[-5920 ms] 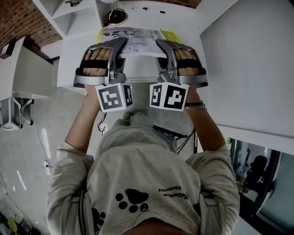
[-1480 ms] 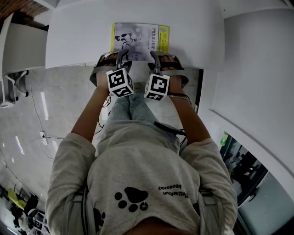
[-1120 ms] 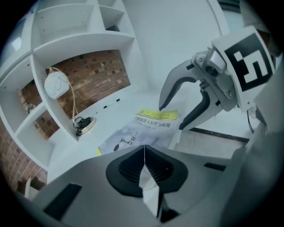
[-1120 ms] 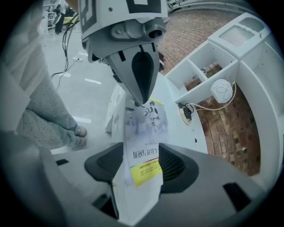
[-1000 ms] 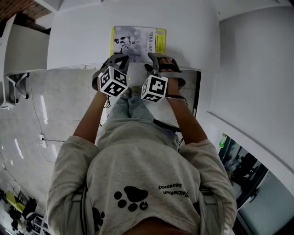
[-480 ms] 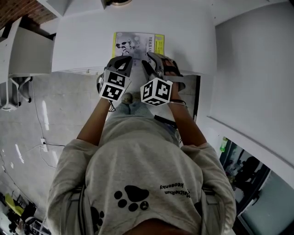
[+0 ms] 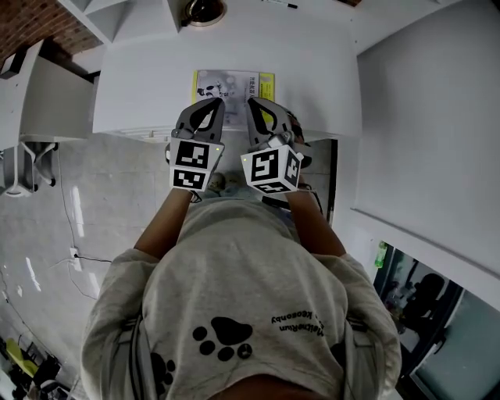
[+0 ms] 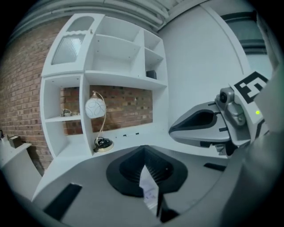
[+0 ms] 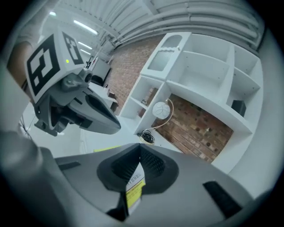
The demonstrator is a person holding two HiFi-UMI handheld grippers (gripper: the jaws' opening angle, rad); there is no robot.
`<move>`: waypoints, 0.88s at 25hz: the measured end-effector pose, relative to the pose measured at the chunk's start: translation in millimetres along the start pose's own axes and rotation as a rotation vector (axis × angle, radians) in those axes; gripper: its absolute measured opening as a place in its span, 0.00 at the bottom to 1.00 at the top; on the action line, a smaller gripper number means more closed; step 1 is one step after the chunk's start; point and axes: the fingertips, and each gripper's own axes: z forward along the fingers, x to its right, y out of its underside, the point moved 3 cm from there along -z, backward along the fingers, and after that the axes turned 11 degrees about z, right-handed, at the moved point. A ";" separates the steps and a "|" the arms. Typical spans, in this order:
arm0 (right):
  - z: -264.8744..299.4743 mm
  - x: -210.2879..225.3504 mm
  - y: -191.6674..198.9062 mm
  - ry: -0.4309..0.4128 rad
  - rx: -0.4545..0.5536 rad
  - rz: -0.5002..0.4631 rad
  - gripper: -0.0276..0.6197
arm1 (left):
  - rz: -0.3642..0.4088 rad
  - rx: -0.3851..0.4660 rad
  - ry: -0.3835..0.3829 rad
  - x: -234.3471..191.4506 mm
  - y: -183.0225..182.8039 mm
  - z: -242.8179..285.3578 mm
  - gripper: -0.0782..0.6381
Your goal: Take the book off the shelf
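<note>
The book (image 7: 233, 84), with a grey cover and a yellow edge, lies flat on the white table (image 7: 141, 86). Both grippers hang above its near end, side by side and apart from it. My left gripper (image 7: 212, 104) is shut and empty. The jaws of my right gripper (image 7: 255, 103) have just been closing and now stand shut with nothing gripped. A sliver of the book (image 8: 148, 193) shows through the slit under the left gripper (image 8: 143, 149). The same book (image 9: 134, 188) shows under the right gripper (image 9: 138, 149).
A white shelf unit (image 8: 120, 75) against a brick wall stands ahead. A globe lamp (image 8: 96, 108) on a round base (image 7: 205, 9) sits at the table's far end. A lower white desk (image 7: 47, 101) is at the left, a white wall panel (image 7: 430, 117) at the right.
Both grippers have risen off the book towards the camera and rolled. The right jaws went from open to shut. The book stays flat on the table.
</note>
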 end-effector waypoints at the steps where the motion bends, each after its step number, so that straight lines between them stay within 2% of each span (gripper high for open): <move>1: -4.1 3.6 -4.2 0.008 0.019 0.038 0.07 | 0.001 0.018 -0.013 -1.9 -6.5 -2.9 0.12; 5: -20.7 17.5 -23.7 0.031 0.116 0.185 0.07 | 0.004 0.097 -0.064 -9.2 -32.6 -15.5 0.12; 11: -45.9 38.1 -52.8 0.018 0.275 0.403 0.07 | -0.003 0.201 -0.123 -17.1 -69.8 -39.8 0.12; 17: -71.7 50.5 -75.5 0.067 0.361 0.452 0.07 | -0.024 0.261 -0.123 -17.0 -94.3 -59.1 0.12; 22: -95.1 56.2 -94.6 0.093 0.432 0.451 0.07 | -0.005 0.305 -0.115 -11.7 -114.8 -73.8 0.12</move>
